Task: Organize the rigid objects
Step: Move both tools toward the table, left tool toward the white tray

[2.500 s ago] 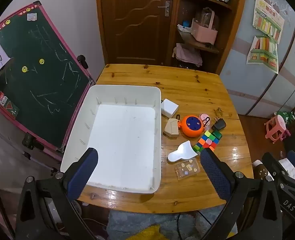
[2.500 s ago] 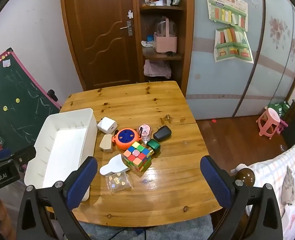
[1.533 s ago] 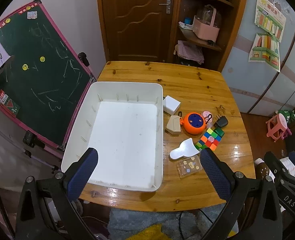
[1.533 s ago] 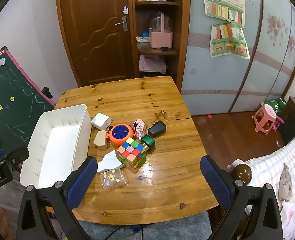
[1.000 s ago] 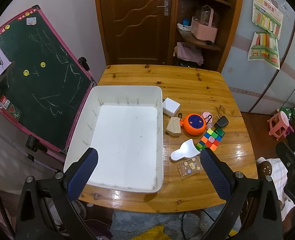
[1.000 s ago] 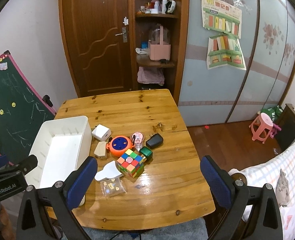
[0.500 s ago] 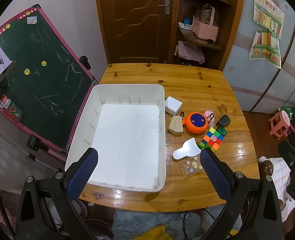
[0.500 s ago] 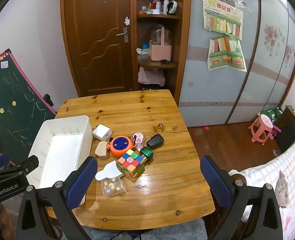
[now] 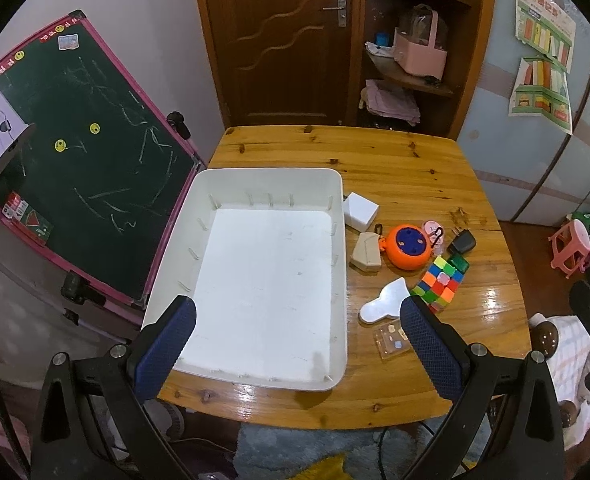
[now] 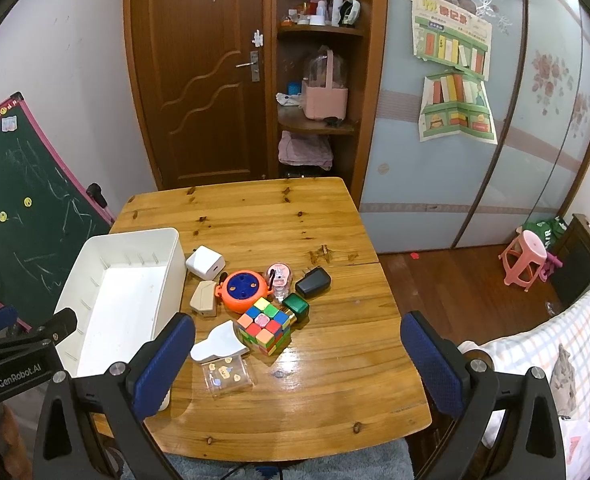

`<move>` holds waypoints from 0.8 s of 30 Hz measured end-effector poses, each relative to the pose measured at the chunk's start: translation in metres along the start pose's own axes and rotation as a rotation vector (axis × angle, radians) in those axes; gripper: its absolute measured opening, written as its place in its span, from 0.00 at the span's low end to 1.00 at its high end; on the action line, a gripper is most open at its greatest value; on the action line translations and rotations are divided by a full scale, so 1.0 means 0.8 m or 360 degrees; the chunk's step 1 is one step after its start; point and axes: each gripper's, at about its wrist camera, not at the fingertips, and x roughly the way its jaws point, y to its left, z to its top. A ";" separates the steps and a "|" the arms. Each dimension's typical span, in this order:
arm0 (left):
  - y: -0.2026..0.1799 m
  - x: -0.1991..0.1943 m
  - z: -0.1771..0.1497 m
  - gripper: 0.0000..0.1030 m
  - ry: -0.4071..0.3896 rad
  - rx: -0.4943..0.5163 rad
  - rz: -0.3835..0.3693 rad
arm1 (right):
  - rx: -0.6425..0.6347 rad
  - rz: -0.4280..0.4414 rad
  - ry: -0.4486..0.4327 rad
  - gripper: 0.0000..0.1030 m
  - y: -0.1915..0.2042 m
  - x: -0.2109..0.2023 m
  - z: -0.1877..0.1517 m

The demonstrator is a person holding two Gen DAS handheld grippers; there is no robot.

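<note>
An empty white bin [image 9: 199, 216] [image 10: 95, 256] sits on the left of the wooden table [image 9: 395, 160] [image 10: 255, 212]. Right of it lie a white cube charger [image 9: 360, 212] [image 10: 204, 263], a beige box [image 9: 367, 253] [image 10: 203, 298], an orange round reel [image 9: 409, 246] [image 10: 243, 291], a colour puzzle cube [image 9: 439, 284] [image 10: 265, 325], a white scoop [image 9: 385, 302] [image 10: 219, 342], a clear sticker case [image 9: 391, 340] [image 10: 227, 374], a green box [image 10: 296, 307] and a black plug [image 10: 313, 282]. My left gripper [image 9: 295, 308] hovers open above the bin's near end. My right gripper [image 10: 297, 330] hovers open above the table's near part.
A green chalkboard [image 9: 75, 140] leans left of the table. A door [image 9: 275, 40] and shelves [image 9: 411, 60] stand behind. A pink stool [image 10: 525, 260] and a bed [image 10: 555, 380] are to the right. The left gripper's body [image 10: 15, 360] shows at the right wrist view's lower left.
Both cameras have drifted slightly above the table; the objects lie where they were. Both grippers stay open.
</note>
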 end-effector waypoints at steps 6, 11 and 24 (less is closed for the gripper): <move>0.003 0.004 0.006 0.99 -0.0001 0.0007 0.0013 | -0.0015 0.0001 0.0021 1.00 0.006 0.008 0.005; 0.006 0.005 0.011 0.99 -0.0014 0.0027 0.0025 | -0.0030 0.0001 0.0015 1.00 0.011 0.011 0.009; 0.005 0.004 0.025 0.99 -0.0079 0.0090 0.0055 | -0.0035 -0.0005 -0.0009 1.00 0.016 0.018 0.023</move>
